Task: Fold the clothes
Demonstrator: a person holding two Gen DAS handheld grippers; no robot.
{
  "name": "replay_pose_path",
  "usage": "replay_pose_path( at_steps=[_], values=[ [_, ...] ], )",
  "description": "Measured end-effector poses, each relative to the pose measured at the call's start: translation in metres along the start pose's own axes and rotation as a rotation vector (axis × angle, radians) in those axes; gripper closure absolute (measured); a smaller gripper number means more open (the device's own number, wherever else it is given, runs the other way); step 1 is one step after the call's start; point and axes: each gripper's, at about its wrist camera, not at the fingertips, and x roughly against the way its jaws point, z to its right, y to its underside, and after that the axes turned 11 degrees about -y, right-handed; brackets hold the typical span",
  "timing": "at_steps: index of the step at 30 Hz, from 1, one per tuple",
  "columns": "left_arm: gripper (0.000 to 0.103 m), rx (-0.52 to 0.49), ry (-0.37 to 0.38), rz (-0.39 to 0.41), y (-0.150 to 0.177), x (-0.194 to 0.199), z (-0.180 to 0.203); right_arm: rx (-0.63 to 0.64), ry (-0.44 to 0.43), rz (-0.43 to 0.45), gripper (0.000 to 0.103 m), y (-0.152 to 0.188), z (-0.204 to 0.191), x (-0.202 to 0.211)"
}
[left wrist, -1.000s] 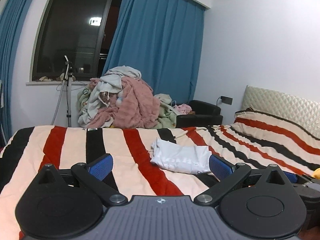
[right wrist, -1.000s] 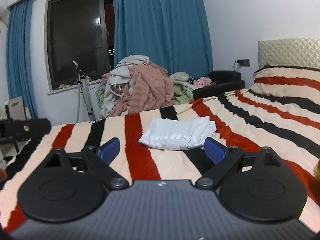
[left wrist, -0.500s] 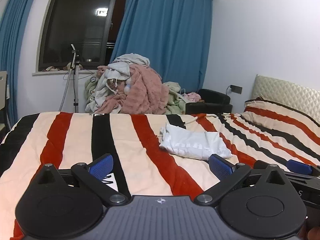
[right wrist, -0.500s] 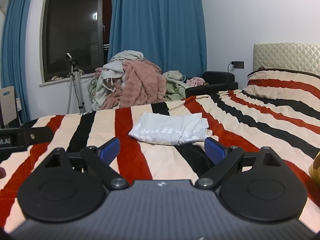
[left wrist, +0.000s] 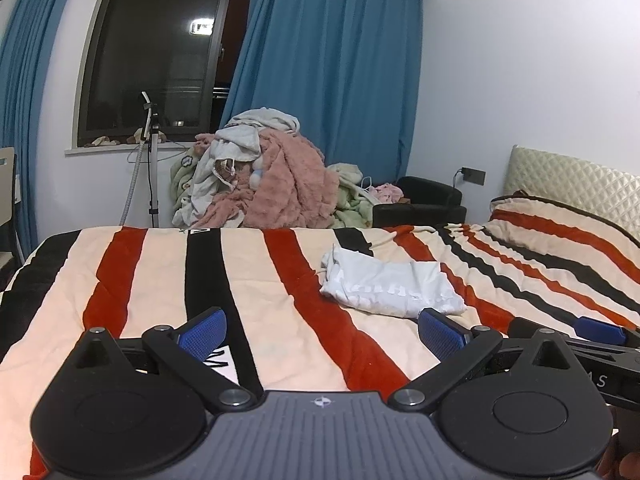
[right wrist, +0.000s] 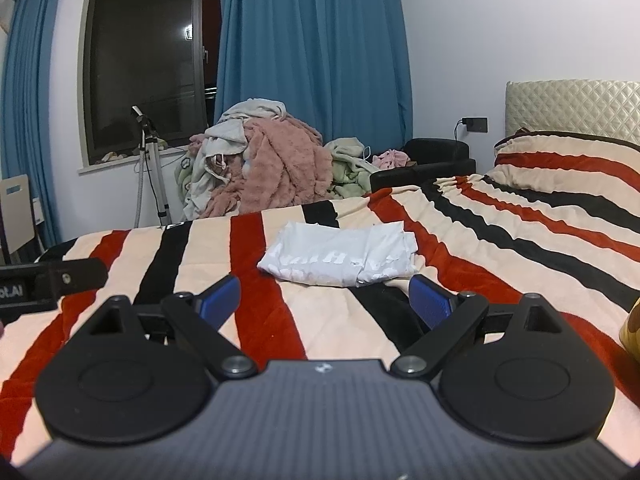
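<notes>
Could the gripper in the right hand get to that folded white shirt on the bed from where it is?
Probably yes. The right gripper is open and empty, and only bare striped blanket lies between it and the folded white shirt. Nothing blocks the way.

- i see the folded shirt [left wrist: 390,288] as thin, smooth white cloth
- the blanket [left wrist: 160,280] looks like soft, matt fleece
- my left gripper [left wrist: 322,334] has matt black plastic with textured blue pads [left wrist: 202,334]
- the headboard [right wrist: 572,106] looks quilted, slightly glossy
</notes>
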Motion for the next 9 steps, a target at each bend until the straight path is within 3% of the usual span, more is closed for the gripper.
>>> replay_pose_path(
  at_steps=[9],
  values=[
    [0.000,0.003,0.000,0.006,-0.0002,0.0004,0.0002,0.005,0.002,-0.007,0.010,-0.0003,-0.0003,-0.0023]
  ],
)
